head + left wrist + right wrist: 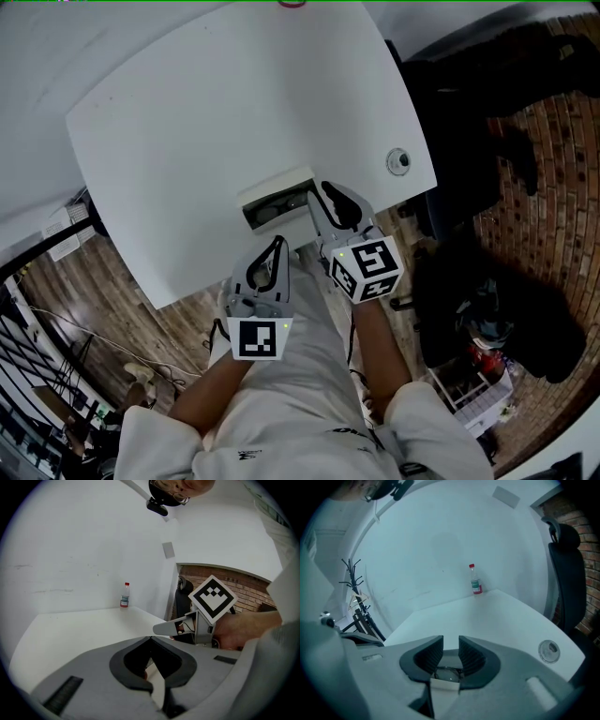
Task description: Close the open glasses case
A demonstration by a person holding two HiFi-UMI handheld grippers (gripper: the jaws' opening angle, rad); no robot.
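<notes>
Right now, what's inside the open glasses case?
A pair of glasses lies inside the glasses case, lenses showing. The right gripper, jaws apart, hangs over the case's right end, hiding whatever lies beneath it there.

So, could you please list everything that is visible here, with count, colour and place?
table: one, white, middle of the head view
glasses case: one, white, open, at the table's near edge
glasses: one pair, clear lenses, inside the case
bottle: one, clear with red cap, far side of the table by the wall
cable grommet: one, grey, right side of the table
chair: one, black, right of the table
left gripper: one, grey, fingers together, at the near edge, short of the case
right gripper: one, grey, fingers apart, over the case
sleeves: two, white, bottom of the head view
</notes>
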